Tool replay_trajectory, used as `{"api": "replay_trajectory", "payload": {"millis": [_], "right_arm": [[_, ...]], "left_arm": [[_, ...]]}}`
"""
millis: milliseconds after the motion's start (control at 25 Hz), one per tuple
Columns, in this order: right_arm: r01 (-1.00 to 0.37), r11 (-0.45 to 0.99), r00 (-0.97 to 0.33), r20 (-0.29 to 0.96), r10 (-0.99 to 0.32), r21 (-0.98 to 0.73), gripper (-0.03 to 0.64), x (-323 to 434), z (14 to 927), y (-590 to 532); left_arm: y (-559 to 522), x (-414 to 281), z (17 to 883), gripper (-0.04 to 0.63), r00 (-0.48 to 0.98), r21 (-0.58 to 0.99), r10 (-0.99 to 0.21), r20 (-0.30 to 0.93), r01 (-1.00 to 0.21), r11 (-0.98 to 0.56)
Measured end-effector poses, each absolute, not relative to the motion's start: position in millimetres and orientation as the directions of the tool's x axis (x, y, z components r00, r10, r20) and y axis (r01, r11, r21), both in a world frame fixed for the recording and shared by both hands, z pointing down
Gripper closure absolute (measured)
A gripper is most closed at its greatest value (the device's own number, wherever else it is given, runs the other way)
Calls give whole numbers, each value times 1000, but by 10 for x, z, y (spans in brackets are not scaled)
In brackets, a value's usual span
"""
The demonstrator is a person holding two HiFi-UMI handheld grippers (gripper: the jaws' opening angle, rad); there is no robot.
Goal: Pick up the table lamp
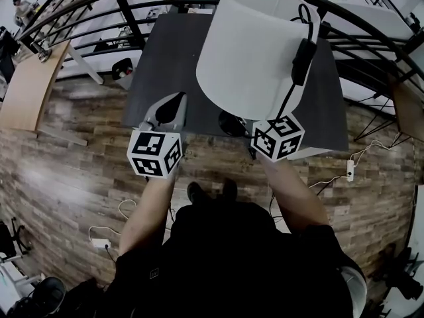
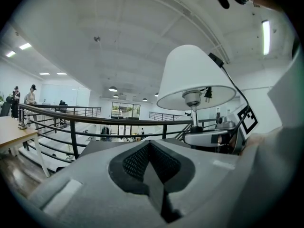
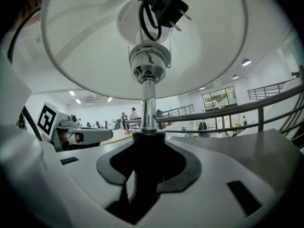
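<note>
right gripper (image 3: 144, 158) pinching the table lamp (image 1: 252, 52) by its black neck, above the table's (image 1: 159, 65) front edge; left gripper (image 2: 153, 167) jaws pressed together, empty

Dark tabletop (image 1: 162, 65) sits just beside a black railing (image 1: 129, 15). White power strip (image 1: 350, 171) lies on the plank floor (image 1: 59, 171), off the tabletop's right edge.

Table lamp (image 1: 255, 52) fills space over table (image 1: 165, 65); railing (image 1: 129, 18) bars far edge.

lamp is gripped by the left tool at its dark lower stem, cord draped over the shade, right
No: the right tool grips the lamp at its dark lower stem, as the right gripper view shows. The cord does drape over the shade.
</note>
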State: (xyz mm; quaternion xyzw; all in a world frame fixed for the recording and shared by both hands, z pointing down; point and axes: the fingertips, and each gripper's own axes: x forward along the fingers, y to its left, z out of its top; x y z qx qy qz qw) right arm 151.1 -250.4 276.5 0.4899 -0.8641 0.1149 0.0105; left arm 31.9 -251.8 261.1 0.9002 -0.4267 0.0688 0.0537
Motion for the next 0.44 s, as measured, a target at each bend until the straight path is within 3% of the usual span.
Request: {"api": "replay_trajectory", "payload": {"millis": [440], "right_arm": [[-852,485,-515,141,-846,-200,482,1603,2840,-2488]], "left_arm": [[-2511,396,2672,592,632,46,-754,178,-771,-635]]}}
